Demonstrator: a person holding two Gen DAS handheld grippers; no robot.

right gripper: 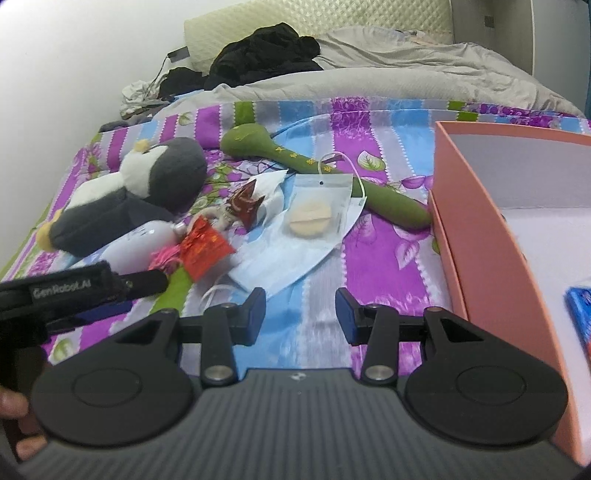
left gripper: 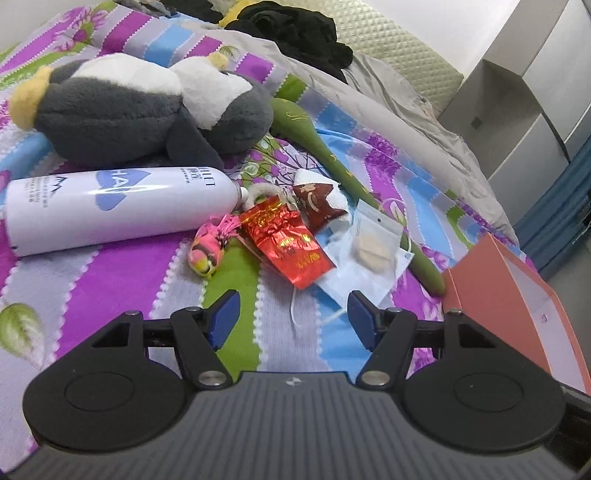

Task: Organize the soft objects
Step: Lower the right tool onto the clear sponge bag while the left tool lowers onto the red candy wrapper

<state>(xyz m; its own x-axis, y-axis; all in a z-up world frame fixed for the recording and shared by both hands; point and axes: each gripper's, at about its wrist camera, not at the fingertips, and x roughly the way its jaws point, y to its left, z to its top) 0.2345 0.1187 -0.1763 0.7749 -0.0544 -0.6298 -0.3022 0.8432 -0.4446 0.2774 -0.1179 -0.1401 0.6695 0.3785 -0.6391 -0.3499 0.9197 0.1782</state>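
A grey and white plush penguin (left gripper: pixel 140 107) (right gripper: pixel 147 188) lies on the striped bedspread (left gripper: pixel 122 269). Beside it are a white spray bottle (left gripper: pixel 118 206), a small pink toy (left gripper: pixel 207 247), a red foil packet (left gripper: pixel 291 243) (right gripper: pixel 203 247), a dark red pouch (left gripper: pixel 317 201), a clear bag with a beige puff (left gripper: pixel 373 243) (right gripper: pixel 314 214) on a blue face mask (right gripper: pixel 291 258), and a long green plush stick (left gripper: pixel 332 155) (right gripper: pixel 325 166). My left gripper (left gripper: pixel 293 314) is open just short of the packet. My right gripper (right gripper: pixel 301 312) is open over bare bedspread, near the mask.
A pink open box (right gripper: pixel 491 236) (left gripper: pixel 517 295) sits at the right, a blue item (right gripper: pixel 581 317) inside it. Black clothes (right gripper: pixel 266 51), a grey duvet (right gripper: pixel 406 70) and a cream pillow (right gripper: pixel 332 14) lie at the bed's far end. The left gripper's strap (right gripper: pixel 74 291) crosses the right wrist view.
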